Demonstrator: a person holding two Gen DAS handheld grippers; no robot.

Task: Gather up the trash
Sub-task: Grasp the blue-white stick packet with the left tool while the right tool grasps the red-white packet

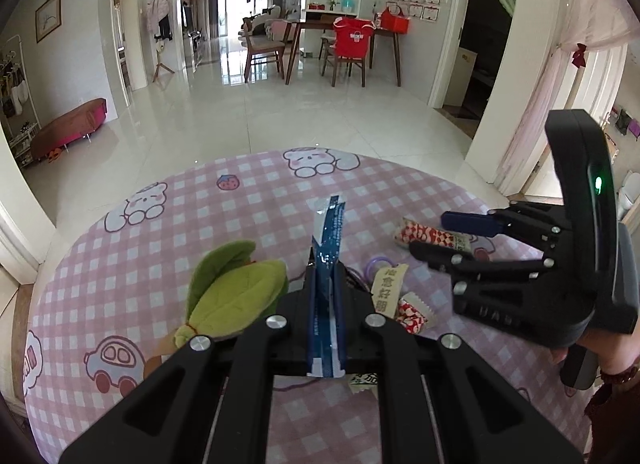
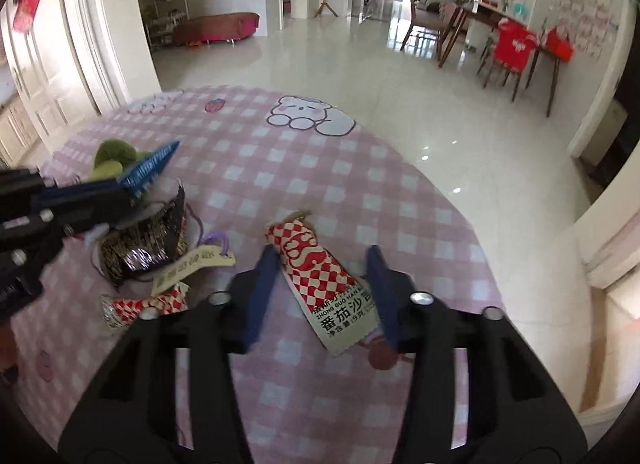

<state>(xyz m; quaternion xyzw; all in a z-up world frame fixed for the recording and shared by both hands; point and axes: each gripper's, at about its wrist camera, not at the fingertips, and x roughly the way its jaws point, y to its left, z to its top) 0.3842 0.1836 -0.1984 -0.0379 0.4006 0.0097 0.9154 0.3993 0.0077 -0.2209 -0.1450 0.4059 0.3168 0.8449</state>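
While the left gripper (image 1: 325,272) clamps a blue wrapper (image 1: 328,260) upright, the right gripper (image 2: 322,260) stands parted around a red-checked sachet (image 2: 320,276) lying flat on the table (image 2: 400,191); bare cloth runs beyond to the far rim.

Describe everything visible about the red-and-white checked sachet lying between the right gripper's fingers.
The red-and-white checked sachet is a long, flat, glossy packet that looks like foil or plastic. Its near end is white with black Chinese print and a zigzag cut edge; its far end is crimped and frayed. It lies flat and slanted on the pink checked tablecloth, between the blue fingers of the right gripper, whose jaws stand apart without pressing it. Nothing else touches it.
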